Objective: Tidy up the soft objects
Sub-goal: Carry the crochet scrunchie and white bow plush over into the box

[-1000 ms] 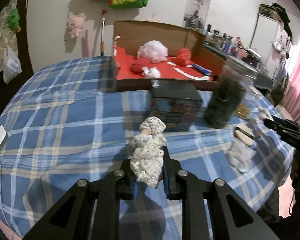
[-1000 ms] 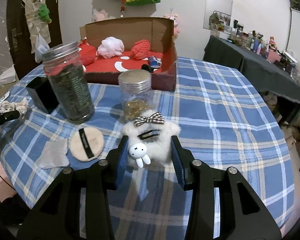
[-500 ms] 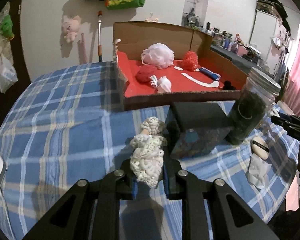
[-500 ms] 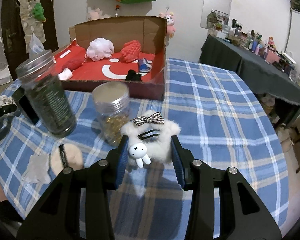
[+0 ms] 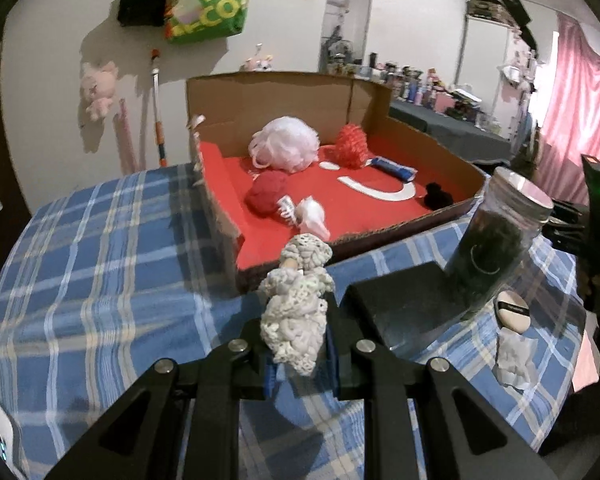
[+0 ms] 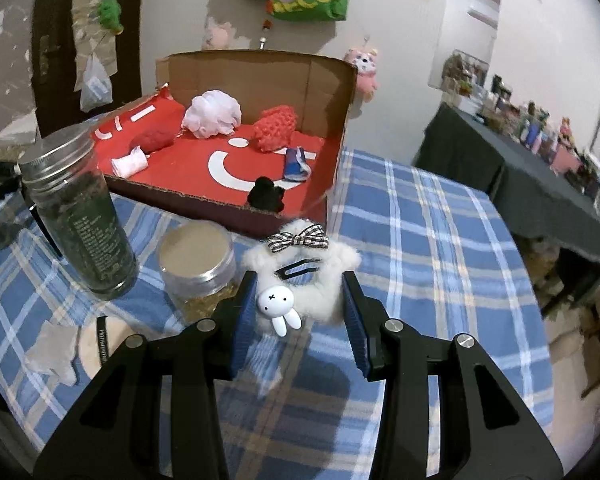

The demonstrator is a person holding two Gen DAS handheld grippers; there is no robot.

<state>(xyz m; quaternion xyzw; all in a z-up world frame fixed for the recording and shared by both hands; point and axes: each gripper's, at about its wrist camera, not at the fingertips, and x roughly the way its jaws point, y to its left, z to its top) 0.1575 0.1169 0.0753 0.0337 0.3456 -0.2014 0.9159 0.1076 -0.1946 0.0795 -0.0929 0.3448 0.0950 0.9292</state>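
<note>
A white crocheted piece (image 5: 296, 304) is clamped in the left tool (image 5: 298, 356), a fluffy white clip (image 6: 300, 276) in the right tool (image 6: 300, 312); both are held above the table (image 6: 420, 216) near the cardboard box (image 6: 260, 64), apparently for sorting with the soft items there.

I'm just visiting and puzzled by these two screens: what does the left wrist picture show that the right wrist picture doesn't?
Only the left wrist view shows the left gripper clamping a white crocheted doll, plus a black box beside the dark jar.

Only the right wrist view shows the right gripper holding a fluffy white bunny toy, and a short gold-filled jar.

Both show the cardboard box, its pink pouf, and the plaid tablecloth.
</note>
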